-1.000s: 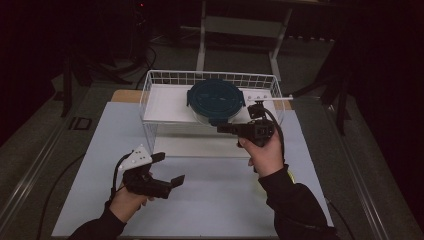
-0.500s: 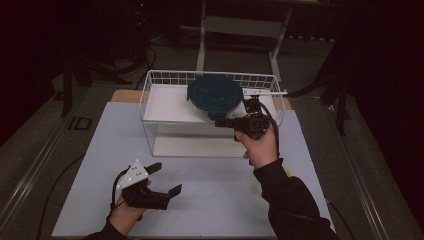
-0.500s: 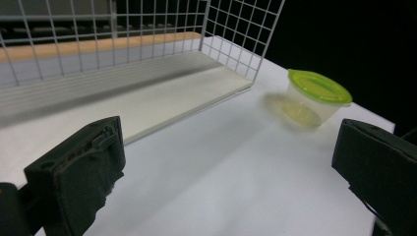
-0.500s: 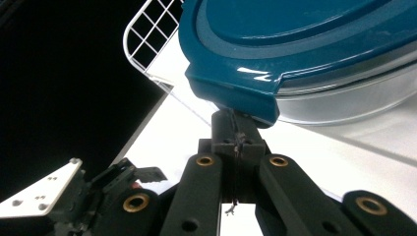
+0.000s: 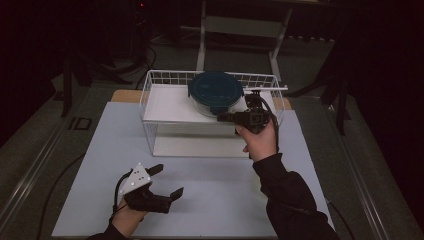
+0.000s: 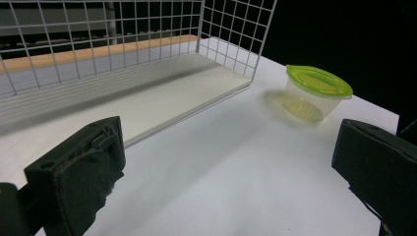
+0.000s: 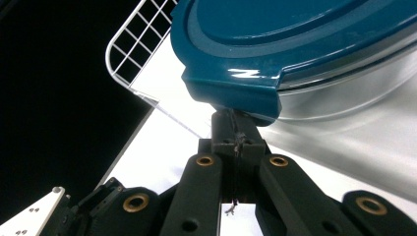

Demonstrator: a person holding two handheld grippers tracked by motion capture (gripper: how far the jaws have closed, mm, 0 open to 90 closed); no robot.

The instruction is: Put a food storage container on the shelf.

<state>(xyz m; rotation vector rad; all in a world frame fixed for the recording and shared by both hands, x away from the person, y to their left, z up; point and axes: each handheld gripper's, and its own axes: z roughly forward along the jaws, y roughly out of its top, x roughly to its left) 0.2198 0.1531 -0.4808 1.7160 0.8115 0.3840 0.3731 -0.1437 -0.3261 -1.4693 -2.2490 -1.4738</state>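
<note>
The right gripper [image 5: 227, 117] is pressing its clenched jaws, nothing between them, against the rim of the teal-lidded container [image 5: 216, 92], which is sitting on the white board inside the wire basket [image 5: 150, 107] at the back of the table [image 5: 225, 190]. This looks like nudging the container into place. Next it is needing a gentle push, minding the basket wall beyond. The left gripper [image 5: 167, 181] is hovering low with jaws spread and holding nothing, facing a green-lidded tub [image 6: 314, 93] just beside the basket corner.
</note>
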